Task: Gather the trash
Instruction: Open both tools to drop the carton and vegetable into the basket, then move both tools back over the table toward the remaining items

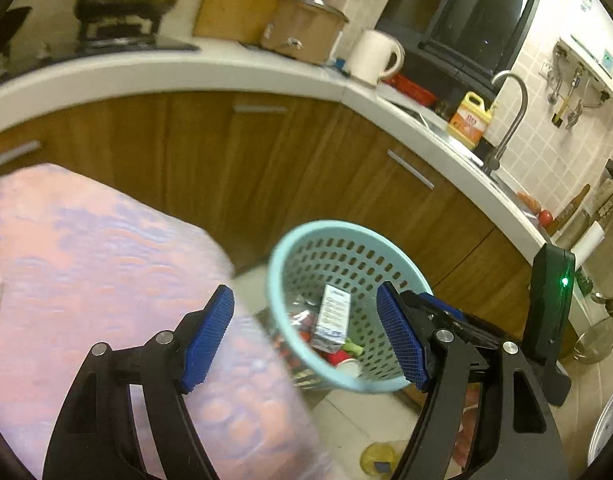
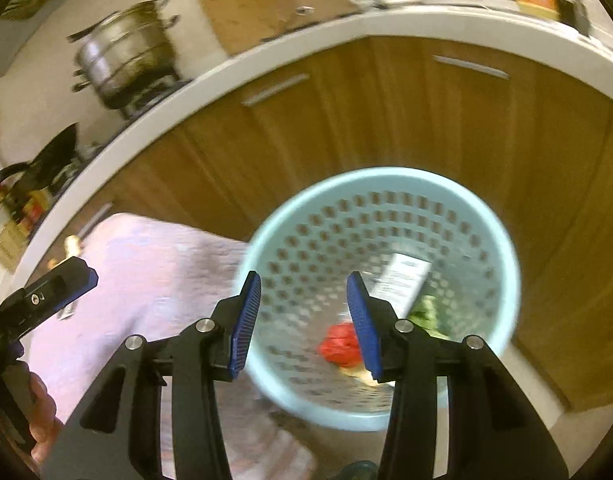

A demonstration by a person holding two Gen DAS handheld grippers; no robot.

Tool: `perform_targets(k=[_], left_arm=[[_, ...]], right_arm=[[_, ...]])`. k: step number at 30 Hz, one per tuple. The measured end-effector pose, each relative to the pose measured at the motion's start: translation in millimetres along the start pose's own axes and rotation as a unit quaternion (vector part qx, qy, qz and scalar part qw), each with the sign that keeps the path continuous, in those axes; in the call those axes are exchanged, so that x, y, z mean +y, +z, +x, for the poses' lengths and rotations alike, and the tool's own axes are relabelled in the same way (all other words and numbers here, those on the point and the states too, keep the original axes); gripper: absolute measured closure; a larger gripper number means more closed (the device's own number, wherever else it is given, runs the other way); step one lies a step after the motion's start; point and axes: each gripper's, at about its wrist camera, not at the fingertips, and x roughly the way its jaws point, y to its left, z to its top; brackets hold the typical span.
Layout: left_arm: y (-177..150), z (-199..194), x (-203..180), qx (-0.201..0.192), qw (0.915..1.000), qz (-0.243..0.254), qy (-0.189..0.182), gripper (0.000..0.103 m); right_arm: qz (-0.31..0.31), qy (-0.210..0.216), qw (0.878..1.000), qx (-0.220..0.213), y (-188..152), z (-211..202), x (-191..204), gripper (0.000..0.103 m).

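The left gripper (image 1: 304, 336) stands wide open and holds nothing; its blue pads (image 1: 205, 340) frame the lower centre of the left wrist view, one pad over the pink-and-lilac cloth (image 1: 106, 264), the other overlapping the right rim of the light-blue perforated basket (image 1: 278, 264). The basket sits on the pale floor at lower centre, its left rim just beside the cloth's edge and its far side near the wooden cabinet doors (image 1: 266, 168) that curve across the middle of the frame under the white countertop (image 1: 166, 68). In the basket lie a white carton (image 1: 333, 316), a red-and-white paper cup (image 1: 346, 362) and other wrappers too jumbled to name. The right gripper (image 2: 304, 322) is also open and empty, its gap narrower, hanging over the near half of the basket (image 2: 266, 236) in the right wrist view; there the carton (image 2: 402, 282), a red crumpled scrap (image 2: 338, 344) and something green (image 2: 426, 308) show blurred inside. Bare room shows between both pairs of pads, and a strip of floor lies between the basket and the cabinets at lower right. At the left edge of the right wrist view, part of the left gripper reaches over the cloth (image 2: 146, 280), with the hand (image 2: 42, 420) holding it at lower left. A steel pot (image 2: 122, 56) sits on the stove at upper left.
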Motion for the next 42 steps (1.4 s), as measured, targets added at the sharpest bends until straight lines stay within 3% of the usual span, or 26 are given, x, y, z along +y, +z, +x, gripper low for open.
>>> perform_targets(k=[11,19,22,26,31,34,42], left_arm=[[-13,-106,64,-0.068,0.9956,-0.030,0.058,0.026],[-46,-152,117,-0.105,0.9844,-0.075,0.119,0.026],[-58,-160,135,-0.110,0.9780,-0.091,0.152,0.026],[-73,-173,157,-0.124,0.9662,-0.109,0.198,0.026],[-87,-192,185,-0.143,0.9504,-0.152,0.231,0.026],[-89,-196,197,-0.139,0.9453,-0.165,0.245,0.026],[-102,-202,202,-0.163,0.9224,-0.157,0.313,0.026]], right_arm=[[-0.097,0.073,0.993,0.007,-9,-3,121,0.062],[-0.170,0.104,0.980,0.011,-35,5,208,0.061],[-0.187,0.123,0.975,0.006,-42,9,234,0.060],[-0.214,0.113,0.970,-0.030,-54,14,259,0.059],[-0.215,0.121,0.969,-0.011,-65,31,272,0.059],[-0.222,0.120,0.968,-0.007,-69,35,276,0.059],[-0.233,0.121,0.965,-0.002,-78,42,279,0.059]])
